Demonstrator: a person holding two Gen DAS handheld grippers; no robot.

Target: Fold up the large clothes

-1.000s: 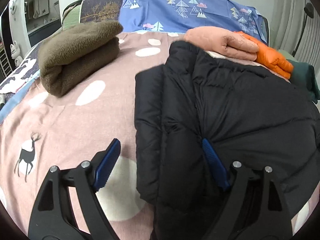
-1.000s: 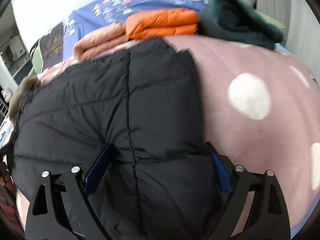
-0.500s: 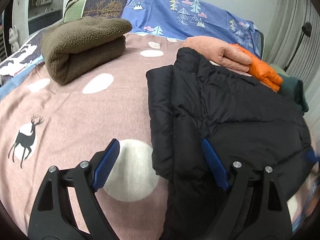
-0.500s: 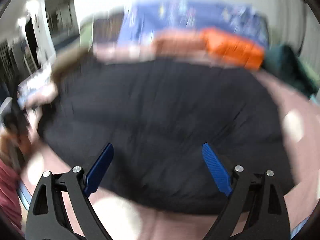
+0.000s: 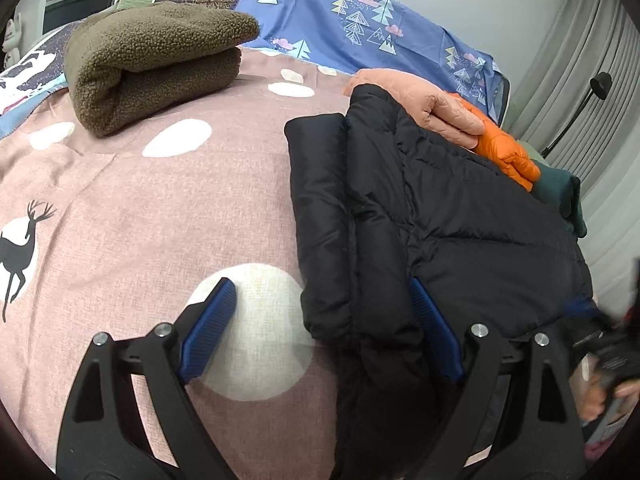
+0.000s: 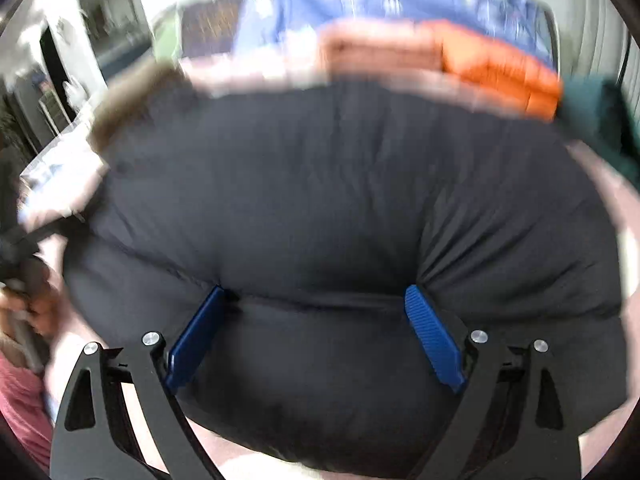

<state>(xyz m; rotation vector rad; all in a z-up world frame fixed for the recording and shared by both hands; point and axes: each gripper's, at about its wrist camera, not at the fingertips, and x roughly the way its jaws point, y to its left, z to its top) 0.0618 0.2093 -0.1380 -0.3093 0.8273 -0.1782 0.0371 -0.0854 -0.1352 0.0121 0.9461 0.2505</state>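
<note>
A black puffer jacket [image 5: 440,216] lies on the pink dotted blanket [image 5: 140,208], its left side folded inward. My left gripper [image 5: 320,332] is open and empty, low at the jacket's near left edge; one blue pad [image 5: 210,330] is over the blanket, the other against the jacket. In the blurred right wrist view the jacket [image 6: 328,200] fills the middle. My right gripper [image 6: 316,336] is open at its near edge, with jacket fabric bulging between the pads.
A folded brown fleece [image 5: 152,60] lies at the far left. Folded peach [image 5: 424,100], orange [image 5: 508,152] and dark green [image 5: 560,196] garments lie along the far right. A blue tree-print cover [image 5: 360,28] is behind. A hand [image 5: 604,388] shows at the right edge.
My left gripper has pulled back and turned left, showing more blanket. My right gripper has swung left and back, then down onto the jacket's near edge. Both stay open.
</note>
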